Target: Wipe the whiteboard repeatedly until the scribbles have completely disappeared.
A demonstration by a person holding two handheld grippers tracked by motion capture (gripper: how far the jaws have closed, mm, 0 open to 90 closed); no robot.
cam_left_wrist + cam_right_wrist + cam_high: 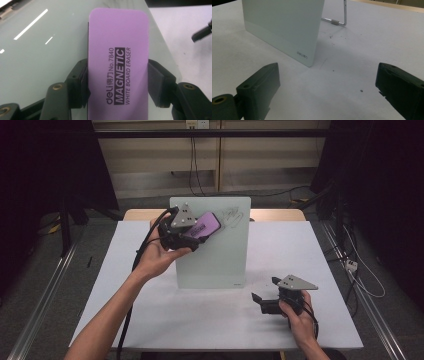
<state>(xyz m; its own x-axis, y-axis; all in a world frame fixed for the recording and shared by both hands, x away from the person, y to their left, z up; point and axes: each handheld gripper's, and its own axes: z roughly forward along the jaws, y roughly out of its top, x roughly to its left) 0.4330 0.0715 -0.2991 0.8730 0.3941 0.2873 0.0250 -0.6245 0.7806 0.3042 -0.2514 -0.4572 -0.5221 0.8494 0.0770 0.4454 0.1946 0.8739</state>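
Observation:
A pale green glass whiteboard stands tilted on its metal stand at the middle of the white table. Dark scribbles mark its upper right corner. My left gripper is shut on a purple magnetic whiteboard eraser, held against the board's upper left, just left of the scribbles. In the left gripper view the eraser sits between both pads over the board. My right gripper rests open on the table, right of the board's lower corner, with nothing between its fingers.
The white table has bare surface on both sides of the board and in front of it. Small dark specks lie on the table near the right gripper. Cables run along the floor at the right.

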